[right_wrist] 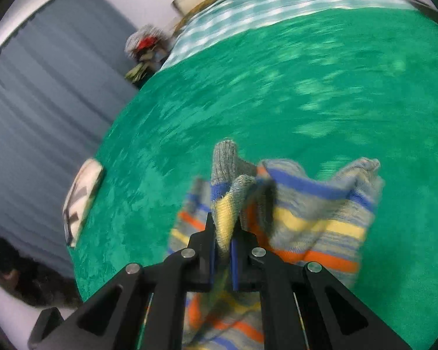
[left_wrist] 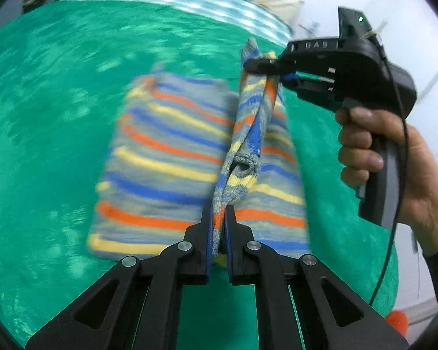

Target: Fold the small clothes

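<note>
A small striped knit garment (left_wrist: 166, 157), grey with blue, yellow and orange bands, lies on the green blanket (left_wrist: 49, 102). My left gripper (left_wrist: 221, 213) is shut on the near end of a raised ridge of it. My right gripper (left_wrist: 260, 65), seen from the left wrist view, is shut on the far end of that same ridge, so the edge is stretched between both, lifted above the rest. In the right wrist view my right gripper (right_wrist: 223, 233) pinches a grey and yellow fold of the garment (right_wrist: 315, 213), the rest hanging blurred below.
The green blanket (right_wrist: 277, 87) covers a bed with a teal checked sheet (right_wrist: 262, 3) at the far end. A white folded item (right_wrist: 81, 201) lies at the bed's left edge. A blue curtain (right_wrist: 38, 110) hangs beyond. A pile of things (right_wrist: 146, 46) sits by the far corner.
</note>
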`<action>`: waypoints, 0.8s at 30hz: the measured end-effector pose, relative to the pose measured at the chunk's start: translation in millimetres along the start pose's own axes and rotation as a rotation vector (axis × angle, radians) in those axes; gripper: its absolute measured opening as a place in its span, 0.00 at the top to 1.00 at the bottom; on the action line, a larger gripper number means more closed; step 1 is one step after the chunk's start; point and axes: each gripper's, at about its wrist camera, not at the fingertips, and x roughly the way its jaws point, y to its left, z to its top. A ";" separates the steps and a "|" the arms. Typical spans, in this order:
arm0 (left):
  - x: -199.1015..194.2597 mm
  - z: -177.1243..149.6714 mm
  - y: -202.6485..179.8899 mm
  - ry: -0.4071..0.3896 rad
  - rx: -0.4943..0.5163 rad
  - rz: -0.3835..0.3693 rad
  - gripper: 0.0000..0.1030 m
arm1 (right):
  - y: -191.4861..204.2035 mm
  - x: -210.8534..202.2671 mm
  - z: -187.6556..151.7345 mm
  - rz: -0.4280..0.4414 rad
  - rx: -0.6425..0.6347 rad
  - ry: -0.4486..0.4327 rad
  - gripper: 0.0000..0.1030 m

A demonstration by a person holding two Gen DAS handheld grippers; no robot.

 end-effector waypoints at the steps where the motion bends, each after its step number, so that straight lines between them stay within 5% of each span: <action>1: 0.5 -0.2 10.0 0.000 -0.023 0.008 0.95 | 8.0 11.4 1.3 0.000 -0.010 0.013 0.92; 8: 2.5 -3.3 61.4 0.000 -0.115 0.055 0.94 | 46.0 85.0 -0.3 -0.025 -0.054 0.090 0.92; 11: 5.1 4.3 76.8 0.016 -0.153 0.088 0.82 | 43.7 103.0 -2.3 0.079 0.007 0.091 0.75; 12: 0.3 4.0 84.2 0.018 -0.175 0.124 0.64 | 38.9 103.0 -3.2 0.118 0.047 0.078 0.63; 14: -12.8 1.7 91.5 -0.002 -0.203 0.146 0.53 | 30.2 87.0 -4.6 0.181 0.104 0.012 0.63; 17: -39.5 6.8 93.1 -0.080 -0.184 0.176 0.53 | 20.5 41.0 -8.3 0.110 0.061 -0.092 0.63; 20: -53.8 21.9 77.6 -0.152 -0.108 0.122 0.53 | 14.9 -4.6 -21.7 -0.039 -0.100 -0.134 0.63; 22: -44.0 36.3 61.6 -0.149 -0.040 0.006 0.57 | 12.7 -24.1 -36.3 -0.090 -0.185 -0.129 0.64; 24: -23.7 44.3 47.1 -0.109 0.023 -0.073 0.72 | 14.7 -36.3 -57.9 -0.080 -0.247 -0.100 0.66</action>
